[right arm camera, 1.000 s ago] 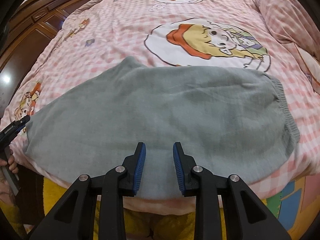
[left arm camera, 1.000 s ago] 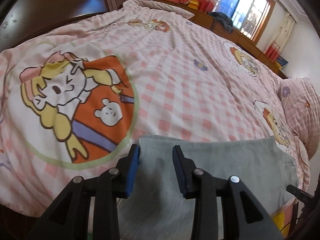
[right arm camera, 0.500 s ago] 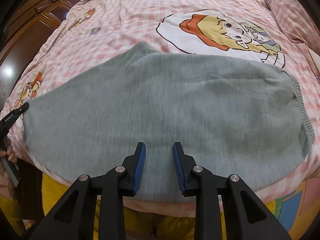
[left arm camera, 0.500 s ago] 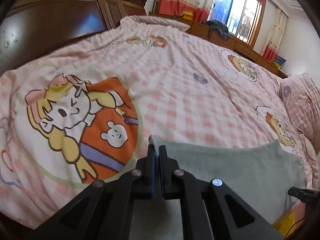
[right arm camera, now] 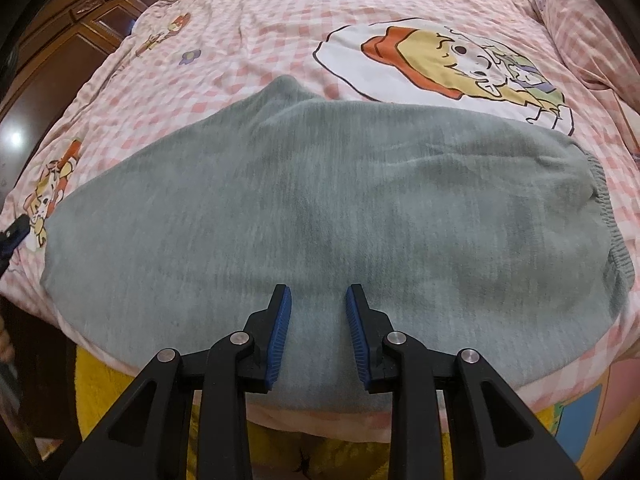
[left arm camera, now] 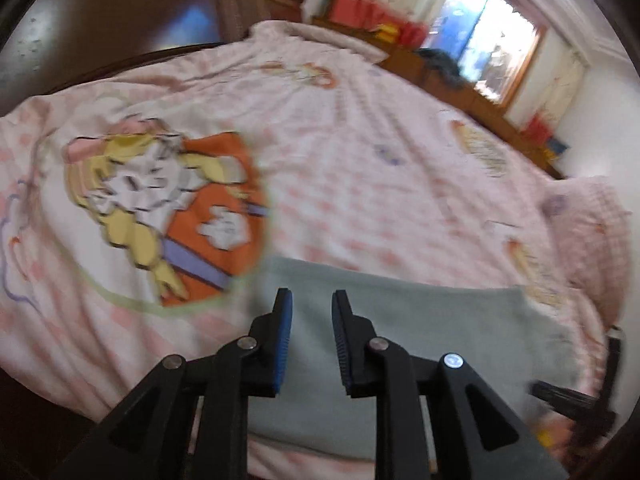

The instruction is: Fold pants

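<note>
The grey pants (right arm camera: 320, 208) lie flat on the pink checked bed cover (right arm camera: 260, 40), folded lengthwise, with the elastic waistband (right arm camera: 604, 216) at the right. My right gripper (right arm camera: 316, 320) is open and empty above the near edge of the pants at their middle. In the blurred left wrist view my left gripper (left arm camera: 312, 332) is open and empty over the leg end of the pants (left arm camera: 400, 320). The tip of the left gripper shows at the left edge of the right wrist view (right arm camera: 14, 236).
The bed cover (left arm camera: 360, 160) has cartoon prints. A dark wooden wardrobe (left arm camera: 120, 20) stands to the left, a window (left arm camera: 492, 60) and a low cabinet at the far side. A pillow (right arm camera: 592, 32) lies at the right. The bed's near edge drops off below the pants.
My left gripper was shut on the leg end of the pants half a second ago and has now opened and let go. My right gripper stayed open and moved slightly closer over the pants.
</note>
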Available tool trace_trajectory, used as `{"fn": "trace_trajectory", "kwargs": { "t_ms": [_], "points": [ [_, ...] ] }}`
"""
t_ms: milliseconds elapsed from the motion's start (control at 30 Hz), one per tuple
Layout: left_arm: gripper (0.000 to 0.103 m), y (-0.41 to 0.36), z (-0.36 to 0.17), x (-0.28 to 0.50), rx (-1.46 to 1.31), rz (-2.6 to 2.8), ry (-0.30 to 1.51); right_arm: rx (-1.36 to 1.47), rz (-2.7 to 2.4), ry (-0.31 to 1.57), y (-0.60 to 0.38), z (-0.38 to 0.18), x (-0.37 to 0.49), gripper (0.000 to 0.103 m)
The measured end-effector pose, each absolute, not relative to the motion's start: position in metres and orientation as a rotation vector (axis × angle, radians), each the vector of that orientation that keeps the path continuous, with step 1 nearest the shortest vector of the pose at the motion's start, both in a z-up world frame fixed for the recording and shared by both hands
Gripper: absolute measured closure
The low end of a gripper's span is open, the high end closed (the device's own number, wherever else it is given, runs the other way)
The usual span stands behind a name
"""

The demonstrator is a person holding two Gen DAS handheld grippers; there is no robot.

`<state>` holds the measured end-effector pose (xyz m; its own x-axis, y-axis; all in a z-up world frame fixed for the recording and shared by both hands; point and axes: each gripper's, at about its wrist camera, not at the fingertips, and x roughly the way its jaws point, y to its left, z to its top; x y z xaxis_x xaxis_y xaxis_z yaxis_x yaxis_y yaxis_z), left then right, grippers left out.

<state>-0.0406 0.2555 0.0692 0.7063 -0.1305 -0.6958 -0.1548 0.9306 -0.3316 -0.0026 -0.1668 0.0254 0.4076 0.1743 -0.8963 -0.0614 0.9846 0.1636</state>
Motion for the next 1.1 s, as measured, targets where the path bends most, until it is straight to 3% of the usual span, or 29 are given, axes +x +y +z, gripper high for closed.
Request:
{"fn": "trace_trajectory", "kwargs": {
  "t_ms": [133,267,533,733,800,867,1033,1100],
  "points": [
    [0.083,0.217,0.059,-0.039,-0.383,-0.025,0.868,0.1,0.196,1.128,-0.158,0.032,-0.003,0.073],
    [0.086,0.209,0.009,-0.051,-0.236,0.159,1.068,0.055,0.195,1.117,-0.158,0.032,-0.005,0.073],
    [0.086,0.223,0.04,-0.068,-0.245,0.235,0.998,0.163,0.261,1.031,-0.178,0.056,0.045,0.073],
    [0.081,0.198,0.043,-0.043,-0.223,0.174,0.982,0.253,0.252,1.108,-0.176,0.026,0.106,0.074],
    [0.081,0.194,0.033,-0.037,-0.209,0.187,1.008,0.202,0.175,1.099,-0.178,0.012,0.118,0.093],
    [0.078,0.193,0.018,-0.036,-0.179,0.209,1.038,0.217,0.166,1.067,-0.187,0.008,0.123,0.099],
    [0.075,0.191,0.021,-0.036,-0.138,0.206,1.045,0.319,0.162,1.05,-0.218,0.028,0.11,0.095],
    [0.075,0.188,0.028,-0.036,-0.154,0.185,1.04,0.301,0.117,0.993,-0.24,0.046,0.088,0.078]
  ]
}}
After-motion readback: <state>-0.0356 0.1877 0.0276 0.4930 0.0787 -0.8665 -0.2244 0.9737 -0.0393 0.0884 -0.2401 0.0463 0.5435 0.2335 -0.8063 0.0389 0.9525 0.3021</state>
